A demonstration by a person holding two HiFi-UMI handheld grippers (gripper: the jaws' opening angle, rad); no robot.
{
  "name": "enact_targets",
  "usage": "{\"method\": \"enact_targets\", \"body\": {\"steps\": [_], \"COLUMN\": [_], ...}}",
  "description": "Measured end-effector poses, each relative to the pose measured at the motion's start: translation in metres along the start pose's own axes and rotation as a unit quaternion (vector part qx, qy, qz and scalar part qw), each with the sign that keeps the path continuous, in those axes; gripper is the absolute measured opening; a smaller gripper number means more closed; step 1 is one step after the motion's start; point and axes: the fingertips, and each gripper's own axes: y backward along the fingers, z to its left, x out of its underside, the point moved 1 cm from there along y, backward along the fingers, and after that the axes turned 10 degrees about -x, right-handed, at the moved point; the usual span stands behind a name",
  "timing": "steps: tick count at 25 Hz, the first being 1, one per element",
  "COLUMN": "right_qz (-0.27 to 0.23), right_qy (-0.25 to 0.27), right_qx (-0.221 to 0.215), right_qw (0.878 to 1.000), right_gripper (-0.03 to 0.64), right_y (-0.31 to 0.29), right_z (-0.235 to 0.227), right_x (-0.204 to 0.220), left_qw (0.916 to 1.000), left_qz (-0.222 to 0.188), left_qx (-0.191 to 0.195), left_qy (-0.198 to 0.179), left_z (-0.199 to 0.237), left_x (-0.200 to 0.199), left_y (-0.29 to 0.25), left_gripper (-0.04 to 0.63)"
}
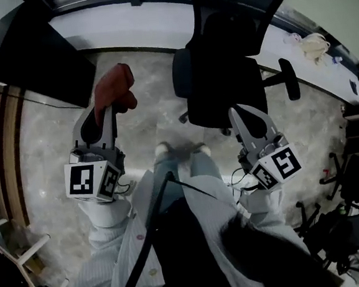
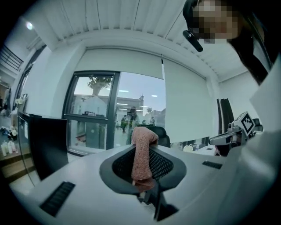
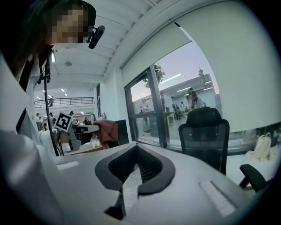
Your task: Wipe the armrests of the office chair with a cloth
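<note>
The left gripper [image 1: 105,110] is closed on a reddish-brown cloth [image 1: 113,89]; in its own view the cloth is seen pinched at the jaw tips, with 1 end bunched above them and the rest hanging down between the jaws. The right gripper [image 1: 234,111] is held with its tips together and nothing between them, only a pale sliver of floor [image 1: 55,144] being seen through the gap nearer its base. In the head view both grippers are pointed towards the black chair [image 1: 223,73], which is stood just ahead, nearer the right gripper, its 2 armrests [image 1: 289,77] untouched. Only the chair's top is shown in the left gripper view, behind the cloth, beside a window [image 2: 90,114] and a dark monitor [image 2: 44,145]. The whole backrest is shown in the right gripper view, along with 1 armrest, a pale bag [image 3: 263,147] and the cloth held up at the left.
</note>
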Motion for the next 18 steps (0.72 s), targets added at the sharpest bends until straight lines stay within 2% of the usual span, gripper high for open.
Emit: {"method": "enact_targets", "body": {"steps": [4, 11, 14, 18], "right_qz": [0.008, 0.032, 0.029, 0.034], "right_qy": [-0.011, -0.035, -0.053, -0.07], "right_qx": [0.019, 0.047, 0.053, 0.056], "right_qw": [1.0, 0.998, 0.997, 0.995], "right_gripper": [0.002, 0.002, 0.002, 0.002], "right_y": [0.018, 0.033, 0.027, 0.018], "right_z": [0.0, -0.015, -0.026, -0.038], "right_x": [0.022, 0.041, 0.051, 0.067], "left_qw": [0.9984, 0.9906, 0.9827, 0.9658], "left_qz": [0.032, 0.085, 0.122, 0.185], "left_qx": [0.046, 0.105, 0.126, 0.151], "left_qy": [-0.001, -0.026, -0.06, -0.1], "left_z": [-0.036, -0.091, -0.107, -0.125], "left_x": [0.05, 0.098, 0.131, 0.187], "left_y": [-0.025, -0.075, -0.097, -0.124], "left_gripper": [0.054, 0.054, 0.054, 0.054]}}
